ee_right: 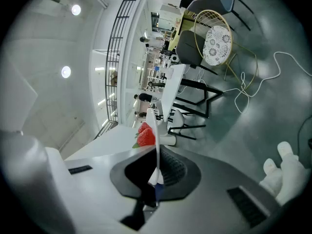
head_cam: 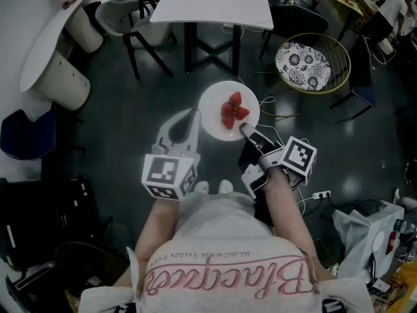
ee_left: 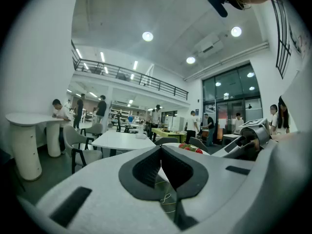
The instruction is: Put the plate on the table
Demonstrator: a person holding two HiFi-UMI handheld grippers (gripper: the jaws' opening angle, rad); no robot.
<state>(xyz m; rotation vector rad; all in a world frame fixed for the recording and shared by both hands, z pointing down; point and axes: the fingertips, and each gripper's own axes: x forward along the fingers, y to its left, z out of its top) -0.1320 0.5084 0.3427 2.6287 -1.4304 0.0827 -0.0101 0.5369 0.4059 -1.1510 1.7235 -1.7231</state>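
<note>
Closest to my camera is the person's printed shirt (head_cam: 225,266); just past it the right gripper (head_cam: 246,130) clamps the near rim of the white plate (head_cam: 215,106), held over the dark floor well short of the white table (head_cam: 208,5)'s near edge. Strawberries (head_cam: 233,109) sit near the plate's middle. I see the left gripper (head_cam: 193,115) just beside the plate's left rim, jaws together on nothing.
</note>
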